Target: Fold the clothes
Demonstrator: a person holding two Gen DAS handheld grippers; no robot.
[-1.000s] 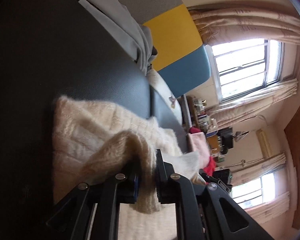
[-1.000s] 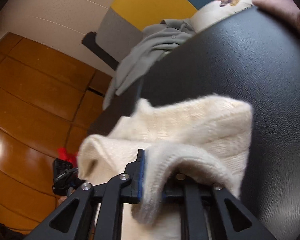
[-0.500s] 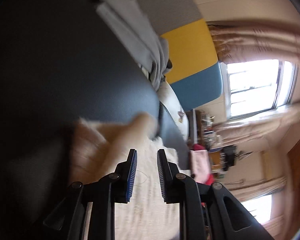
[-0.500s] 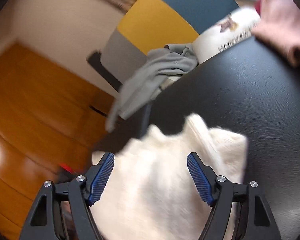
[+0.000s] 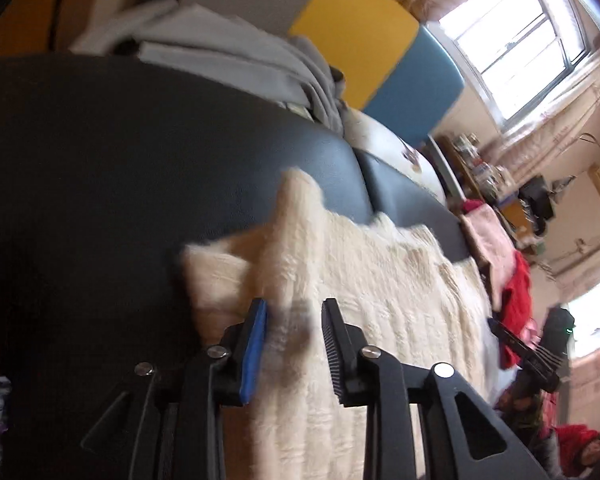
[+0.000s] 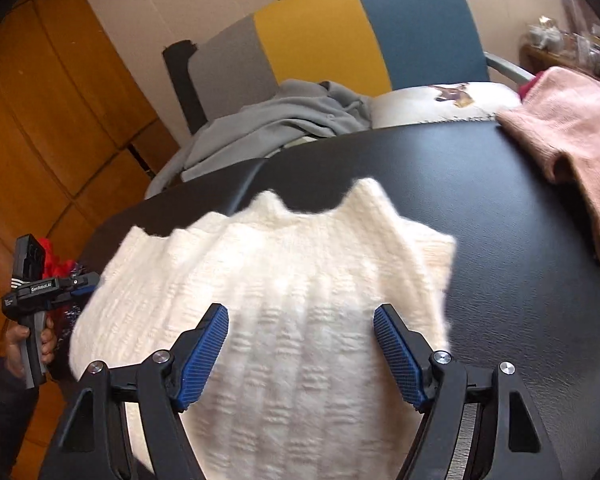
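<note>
A cream knitted sweater (image 6: 284, 304) lies folded on the black padded table (image 6: 500, 208); it also shows in the left wrist view (image 5: 380, 288). My right gripper (image 6: 300, 354) is wide open and empty, above the sweater's near part. My left gripper (image 5: 294, 344) is open and empty, over the sweater's left edge. The left gripper also shows at the left of the right wrist view (image 6: 40, 292), held in a hand.
A folded pink garment (image 6: 572, 140) lies on the table's right side. Grey clothes (image 6: 284, 124) and a white cushion (image 6: 440, 104) sit on a grey, yellow and blue chair (image 6: 340, 36) behind the table. Red clothing (image 5: 516, 292) lies past the table's edge.
A second ago both grippers were shut on the sweater's fold. Both have let go and opened, and pulled back. The sweater now lies flat on the table.
</note>
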